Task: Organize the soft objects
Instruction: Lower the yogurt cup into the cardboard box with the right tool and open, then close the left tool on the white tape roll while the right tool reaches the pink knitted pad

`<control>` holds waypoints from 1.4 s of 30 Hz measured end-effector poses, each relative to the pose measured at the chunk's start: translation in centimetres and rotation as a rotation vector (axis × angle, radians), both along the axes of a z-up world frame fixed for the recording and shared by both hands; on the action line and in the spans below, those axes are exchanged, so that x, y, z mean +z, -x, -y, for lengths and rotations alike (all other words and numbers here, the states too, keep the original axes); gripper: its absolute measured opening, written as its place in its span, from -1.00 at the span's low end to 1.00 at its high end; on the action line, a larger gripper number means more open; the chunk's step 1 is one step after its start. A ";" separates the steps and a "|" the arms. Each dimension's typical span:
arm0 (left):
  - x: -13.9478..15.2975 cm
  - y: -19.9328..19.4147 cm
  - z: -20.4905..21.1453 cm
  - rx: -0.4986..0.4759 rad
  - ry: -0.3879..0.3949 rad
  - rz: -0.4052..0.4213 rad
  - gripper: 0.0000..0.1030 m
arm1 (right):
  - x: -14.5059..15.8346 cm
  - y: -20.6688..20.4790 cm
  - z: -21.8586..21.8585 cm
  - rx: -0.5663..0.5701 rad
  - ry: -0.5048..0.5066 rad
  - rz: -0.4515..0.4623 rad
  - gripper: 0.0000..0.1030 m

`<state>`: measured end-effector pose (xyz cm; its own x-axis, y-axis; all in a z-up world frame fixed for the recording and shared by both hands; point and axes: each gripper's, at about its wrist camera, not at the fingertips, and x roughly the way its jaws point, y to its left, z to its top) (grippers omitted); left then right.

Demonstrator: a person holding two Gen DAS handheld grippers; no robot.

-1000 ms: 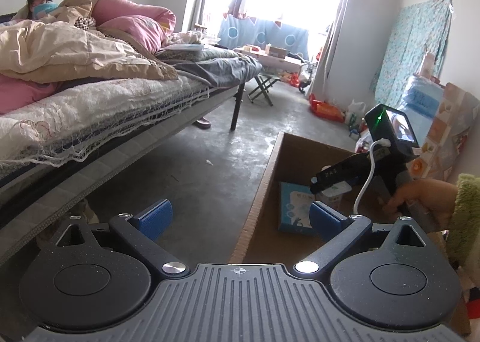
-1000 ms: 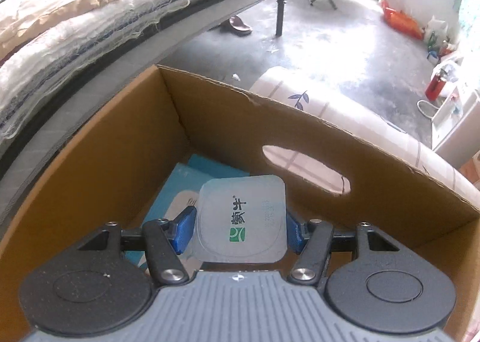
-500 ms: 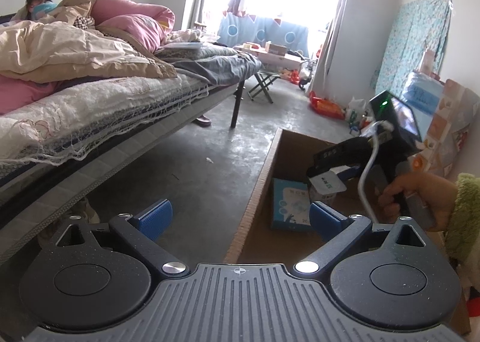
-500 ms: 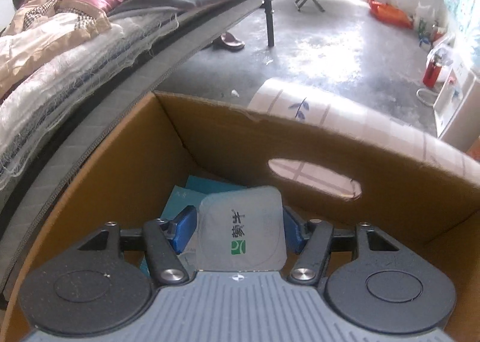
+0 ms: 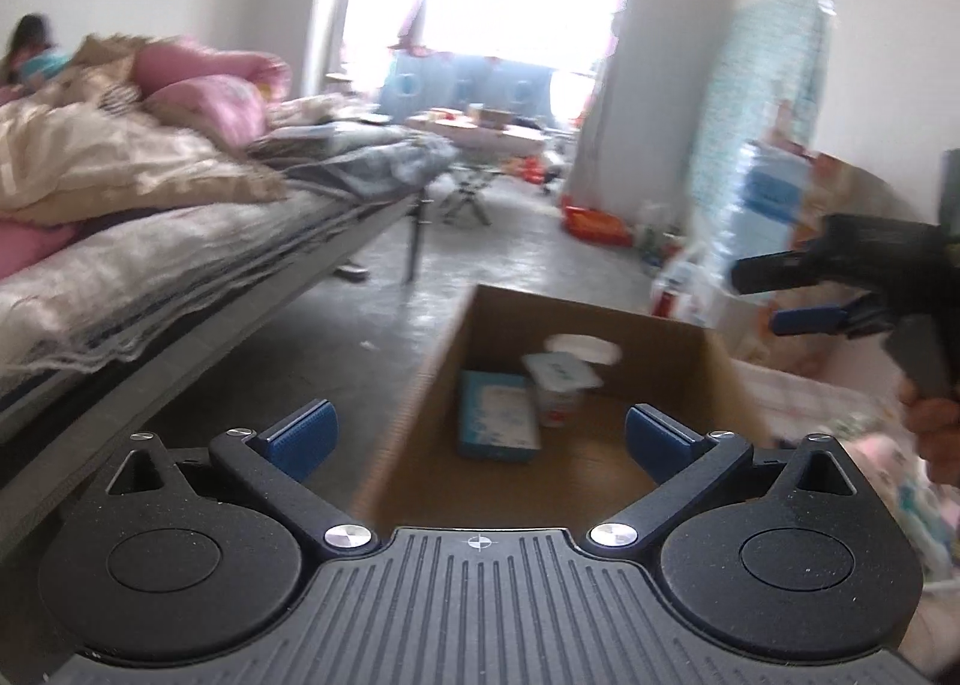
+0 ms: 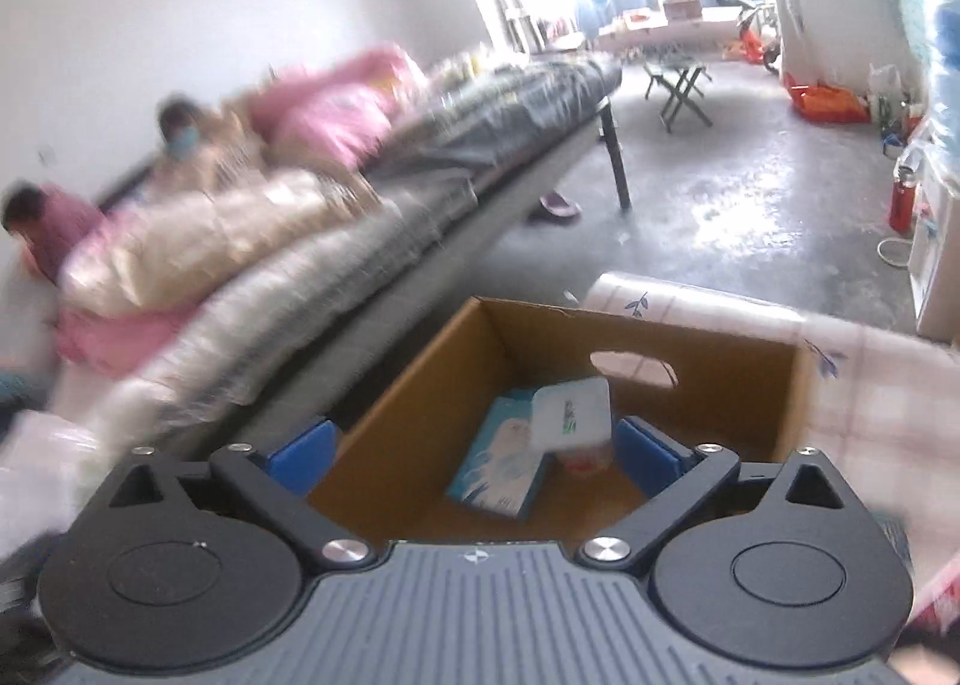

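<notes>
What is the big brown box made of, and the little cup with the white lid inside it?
The cardboard box looks like plain matte corrugated cardboard: dull brown walls, a punched handle hole and a ragged top edge. The yogurt cup seems thin plastic with a peel-off foil or film lid, flat, white and printed; the blur leaves that open.

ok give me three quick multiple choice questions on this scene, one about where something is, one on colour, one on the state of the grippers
1. Where is the yogurt cup?
A. on the bed
B. inside the cardboard box, beside the blue packet
C. between the right gripper's pads

2. What colour are the pads on the left gripper?
A. blue
B. red
C. yellow

3. What state is the right gripper in?
A. shut on the cup
B. shut on nothing
C. open, holding nothing

Answers: 1 B, both views show the cup on the box floor next to the packet. 2 A, both pads are blue. 3 C, its pads stand wide apart, with the cup down in the box.
</notes>
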<state>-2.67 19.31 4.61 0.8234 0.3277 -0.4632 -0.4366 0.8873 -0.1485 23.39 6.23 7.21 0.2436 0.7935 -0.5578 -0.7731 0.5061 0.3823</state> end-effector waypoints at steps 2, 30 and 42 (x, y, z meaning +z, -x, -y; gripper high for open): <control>0.3 -0.3 1.7 -0.068 -0.006 -0.009 1.00 | 0.6 1.4 4.4 -0.024 -0.049 -0.022 1.00; -3.4 -14.1 28.7 -0.722 -0.208 -0.116 0.99 | -9.9 10.5 39.9 -0.713 -0.202 0.075 0.47; -6.0 -21.7 36.1 -0.828 -0.269 -0.217 0.57 | -14.7 6.5 43.9 -0.839 -0.337 -0.024 0.13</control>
